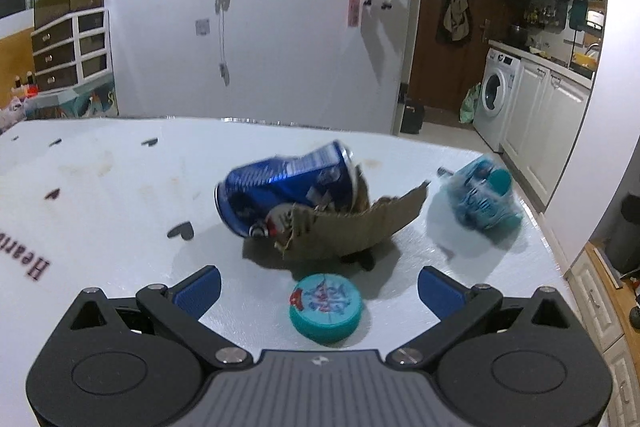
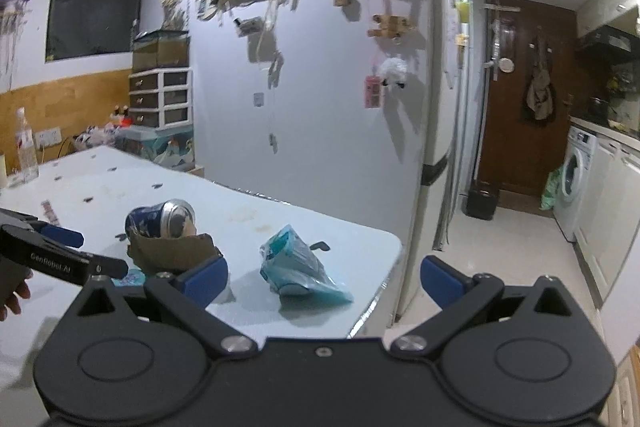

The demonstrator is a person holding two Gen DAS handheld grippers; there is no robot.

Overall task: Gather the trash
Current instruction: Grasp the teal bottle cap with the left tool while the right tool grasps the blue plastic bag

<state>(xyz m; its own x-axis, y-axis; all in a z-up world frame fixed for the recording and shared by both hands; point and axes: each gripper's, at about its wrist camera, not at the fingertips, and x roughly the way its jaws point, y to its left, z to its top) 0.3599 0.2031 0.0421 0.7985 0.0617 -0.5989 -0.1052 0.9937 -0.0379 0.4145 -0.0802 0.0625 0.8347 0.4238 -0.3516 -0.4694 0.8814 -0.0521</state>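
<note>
A white tabletop (image 1: 100, 195) stands before a decorated wall; near its far right corner lie a blue can (image 1: 280, 187), cardboard (image 1: 352, 231) and teal lid (image 1: 326, 307). Both the left gripper (image 1: 320, 285) and right gripper (image 2: 324, 277) gape, released.

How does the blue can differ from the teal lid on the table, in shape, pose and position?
The blue can is long, dented and lies on its side; the teal lid is a flat round disc lying face up. The can rests against the torn cardboard, farther off; the lid lies alone between the open left gripper fingers. Both sit on the white table.
</note>
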